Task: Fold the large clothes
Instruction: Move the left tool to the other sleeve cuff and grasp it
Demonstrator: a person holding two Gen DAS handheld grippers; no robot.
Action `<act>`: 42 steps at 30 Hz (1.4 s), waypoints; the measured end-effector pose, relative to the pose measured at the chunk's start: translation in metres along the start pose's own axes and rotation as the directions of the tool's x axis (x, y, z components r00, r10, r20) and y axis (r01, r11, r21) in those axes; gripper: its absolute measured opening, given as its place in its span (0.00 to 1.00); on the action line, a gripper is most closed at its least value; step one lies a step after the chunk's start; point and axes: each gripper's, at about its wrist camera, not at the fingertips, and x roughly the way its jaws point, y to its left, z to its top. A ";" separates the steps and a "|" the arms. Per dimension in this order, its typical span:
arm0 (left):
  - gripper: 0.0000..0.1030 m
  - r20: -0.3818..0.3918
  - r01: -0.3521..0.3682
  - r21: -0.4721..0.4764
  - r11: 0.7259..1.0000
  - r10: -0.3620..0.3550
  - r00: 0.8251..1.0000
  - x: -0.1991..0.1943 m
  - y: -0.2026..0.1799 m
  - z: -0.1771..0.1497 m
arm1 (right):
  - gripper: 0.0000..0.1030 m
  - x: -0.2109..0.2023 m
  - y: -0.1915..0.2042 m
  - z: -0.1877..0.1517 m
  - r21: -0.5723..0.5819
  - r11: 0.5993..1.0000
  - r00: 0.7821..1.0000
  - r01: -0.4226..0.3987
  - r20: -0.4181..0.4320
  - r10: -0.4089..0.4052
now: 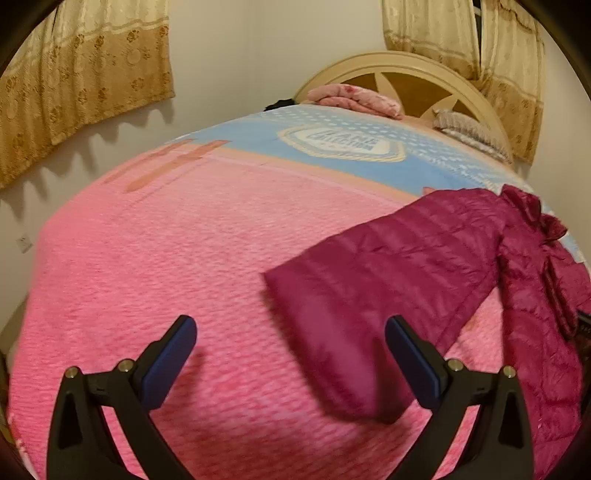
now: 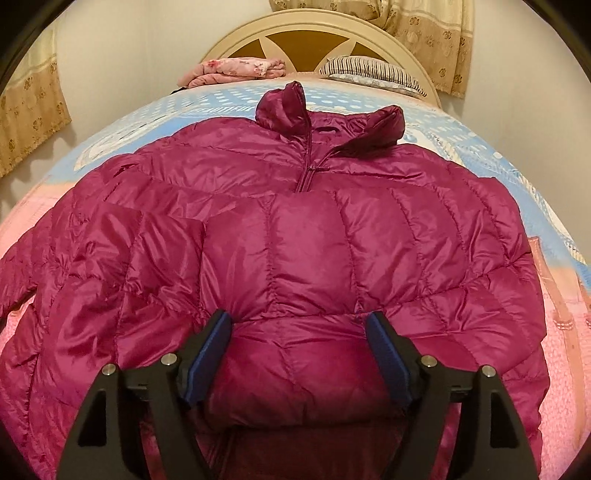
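Observation:
A magenta puffer jacket [image 2: 295,240] lies front up on the bed, collar toward the headboard. One sleeve is folded across its chest, and the sleeve's end [image 2: 299,365] sits between the fingers of my right gripper [image 2: 298,315]. The jaws stand wide, and the puffy fabric fills the gap without being squeezed. In the left wrist view the other sleeve [image 1: 388,280] stretches out flat over the pink blanket [image 1: 166,258]. My left gripper [image 1: 290,325] hovers open above that sleeve's cuff and holds nothing.
The bed carries a pink and blue blanket [image 2: 576,350]. A folded pink cloth [image 2: 236,70] and a striped pillow [image 2: 369,72] lie by the cream headboard [image 2: 306,26]. Curtains [image 1: 74,92] hang on the wall to the left of the bed.

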 end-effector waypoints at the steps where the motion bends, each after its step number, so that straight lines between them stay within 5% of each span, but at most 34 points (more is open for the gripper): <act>1: 1.00 -0.005 0.005 0.000 1.000 -0.005 1.000 0.002 -0.002 0.000 | 0.75 0.001 0.001 0.000 0.000 1.000 1.000 0.002 0.000 -0.002; 6: 0.85 -0.039 0.067 0.007 0.998 -0.066 0.997 0.012 -0.013 0.003 | 0.76 -0.002 0.000 -0.004 0.003 1.000 1.000 0.002 0.005 -0.002; 9: 0.64 -0.043 0.055 0.052 0.997 -0.053 0.998 0.010 -0.019 0.004 | 0.76 -0.003 0.000 -0.005 0.006 1.000 1.000 0.002 0.007 -0.002; 11: 0.34 -0.047 0.050 0.065 0.997 -0.047 0.998 0.009 -0.018 0.005 | 0.77 -0.003 0.000 -0.005 0.007 1.000 1.000 0.002 0.008 -0.003; 13: 0.20 -0.049 0.064 0.060 0.996 -0.061 0.997 0.008 -0.016 0.010 | 0.77 -0.003 0.000 -0.005 0.009 1.000 1.000 0.001 0.008 -0.001; 17: 0.12 0.003 0.107 0.056 0.993 -0.107 0.994 -0.005 -0.014 0.027 | 0.77 -0.003 -0.001 -0.005 0.009 1.000 1.000 0.003 0.009 -0.003; 23: 0.09 0.161 0.129 0.122 0.984 -0.148 0.976 -0.048 -0.038 0.077 | 0.78 -0.003 -0.001 -0.005 0.010 1.000 1.000 0.004 0.010 -0.004; 29: 0.07 0.311 0.187 0.252 0.950 -0.263 0.913 -0.102 -0.093 0.126 | 0.78 -0.003 -0.001 -0.005 0.010 1.000 1.000 0.003 0.009 -0.003; 35: 0.06 0.333 0.297 0.391 0.871 -0.434 0.837 -0.139 -0.167 0.143 | 0.79 -0.003 -0.001 -0.005 0.014 1.000 1.000 -0.004 0.006 0.004; 37: 0.06 0.336 0.300 0.411 0.861 -0.449 0.828 -0.144 -0.184 0.143 | 0.79 -0.002 -0.005 -0.005 0.028 0.999 1.000 -0.023 0.001 0.023; 39: 0.11 0.326 0.291 0.413 0.863 -0.439 0.837 -0.143 -0.188 0.139 | 0.80 -0.002 -0.009 -0.005 0.047 0.998 0.999 -0.046 0.002 0.046; 40: 0.17 0.323 0.255 0.409 0.876 -0.401 0.857 -0.140 -0.186 0.136 | 0.80 -0.003 -0.011 -0.006 0.054 0.997 0.999 -0.053 0.004 0.053; 42: 0.70 0.312 0.188 0.398 0.898 -0.325 0.893 -0.130 -0.176 0.125 | 0.80 -0.003 -0.012 -0.007 0.061 0.996 0.998 -0.060 0.010 0.060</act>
